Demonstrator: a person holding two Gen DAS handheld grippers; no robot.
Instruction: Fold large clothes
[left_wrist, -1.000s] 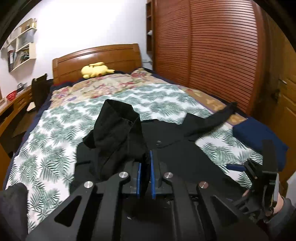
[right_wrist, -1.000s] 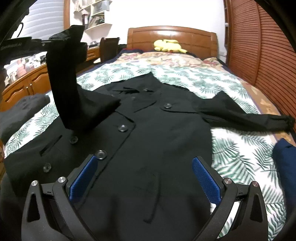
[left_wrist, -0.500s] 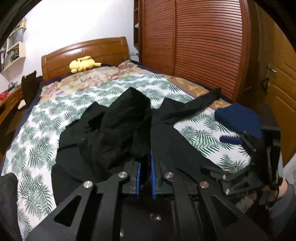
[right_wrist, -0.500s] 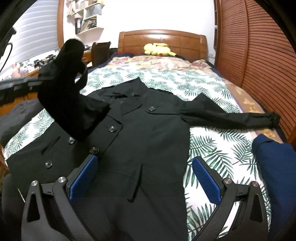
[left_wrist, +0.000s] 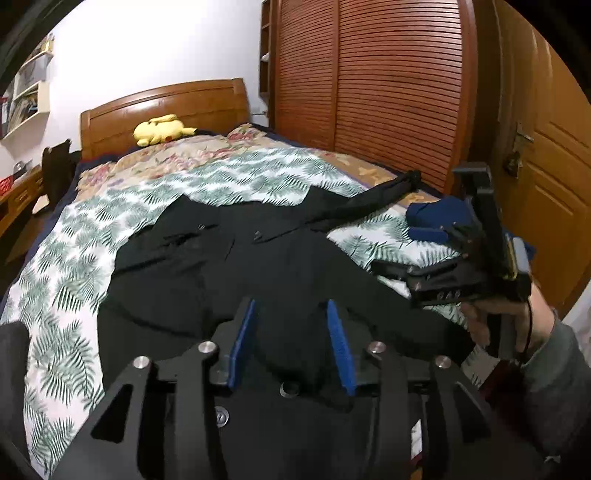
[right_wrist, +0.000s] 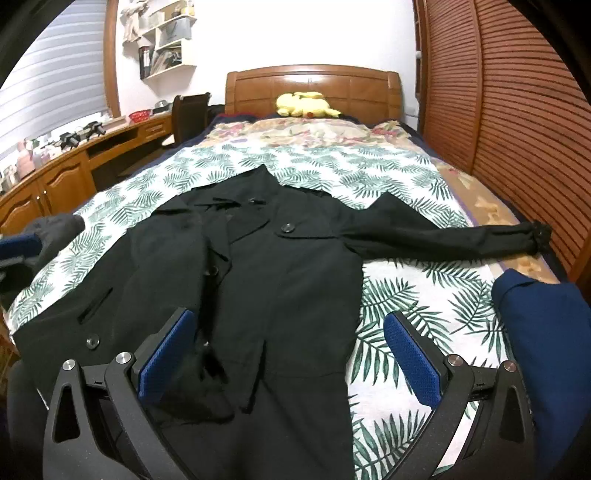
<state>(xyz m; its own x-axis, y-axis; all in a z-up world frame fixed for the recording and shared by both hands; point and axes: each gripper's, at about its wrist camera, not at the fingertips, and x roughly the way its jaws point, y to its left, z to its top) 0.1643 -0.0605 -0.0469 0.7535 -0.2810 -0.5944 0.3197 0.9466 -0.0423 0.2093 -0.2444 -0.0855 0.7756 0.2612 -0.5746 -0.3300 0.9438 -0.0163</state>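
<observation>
A long black buttoned coat (right_wrist: 280, 280) lies face up on the bed, collar toward the headboard; it also shows in the left wrist view (left_wrist: 229, 266). Its left sleeve now lies folded across the coat's front (right_wrist: 177, 258). Its right sleeve (right_wrist: 443, 236) stretches out flat toward the wardrobe. My left gripper (left_wrist: 291, 339) is open just above the coat's lower front, with nothing between its blue pads. My right gripper (right_wrist: 291, 354) is open wide over the coat's lower part and holds nothing; it also appears at the right of the left wrist view (left_wrist: 443, 254).
The bed has a leaf-print cover (right_wrist: 406, 295) and a wooden headboard (right_wrist: 314, 85) with a yellow plush toy (right_wrist: 306, 103). A folded navy garment (right_wrist: 543, 332) lies at the right edge. A slatted wardrobe (right_wrist: 517, 110) stands right, a desk (right_wrist: 74, 158) left. A dark garment (right_wrist: 51, 229) lies at left.
My left gripper carried the lifted left sleeve across the coat, lowered it and opened, letting it go. The sleeve now lies flat on the coat. The right gripper stayed open.
</observation>
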